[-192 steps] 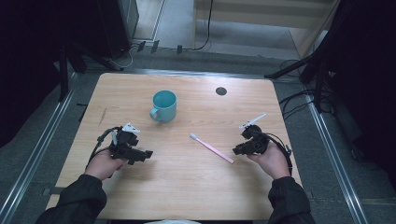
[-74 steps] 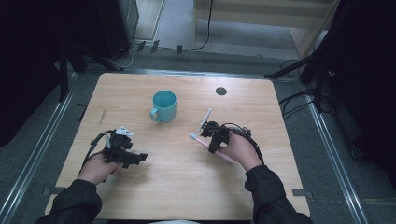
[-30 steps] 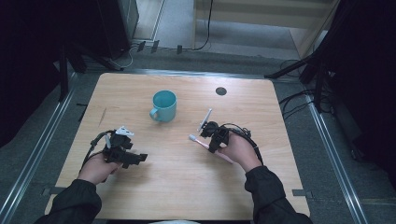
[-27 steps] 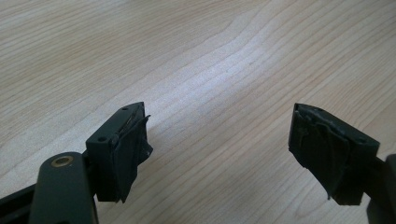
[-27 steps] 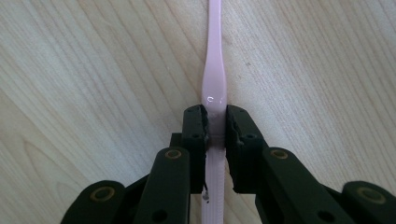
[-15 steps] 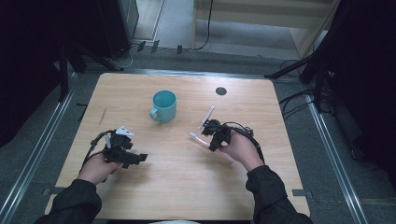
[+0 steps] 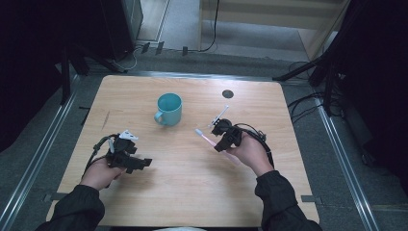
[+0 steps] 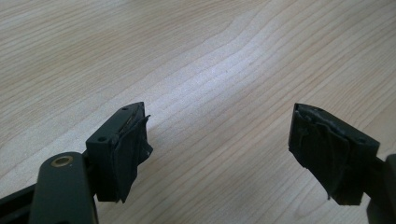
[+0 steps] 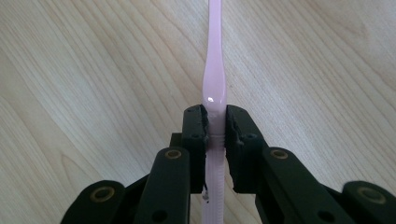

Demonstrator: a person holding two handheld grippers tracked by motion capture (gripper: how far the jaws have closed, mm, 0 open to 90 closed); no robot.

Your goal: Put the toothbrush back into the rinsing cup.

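A pink toothbrush [image 9: 214, 70] runs straight up the middle of the right gripper view, and my right gripper [image 9: 215, 121] is shut on its handle. In the high view the toothbrush [image 7: 203, 136] sticks out to the left of the right gripper [image 7: 222, 140], just right of the table's centre, with its brush head toward the teal mug [image 7: 169, 109]. My left gripper [image 7: 137, 162] rests near the table's front left in a person's hand. In the left gripper view its jaws stand wide apart over bare wood, and the left gripper [image 8: 219, 140] is open with nothing between them.
The wooden table [image 7: 192, 192] has a small dark round hole [image 7: 227, 94] near its back right. Cables trail from both grippers. Metal rails run along the table's left and right sides, and dark stands rise behind it.
The right gripper has shifted slightly toward the mug with the toothbrush in it, and the brush looks a little raised off the wood. The left gripper has stayed put.
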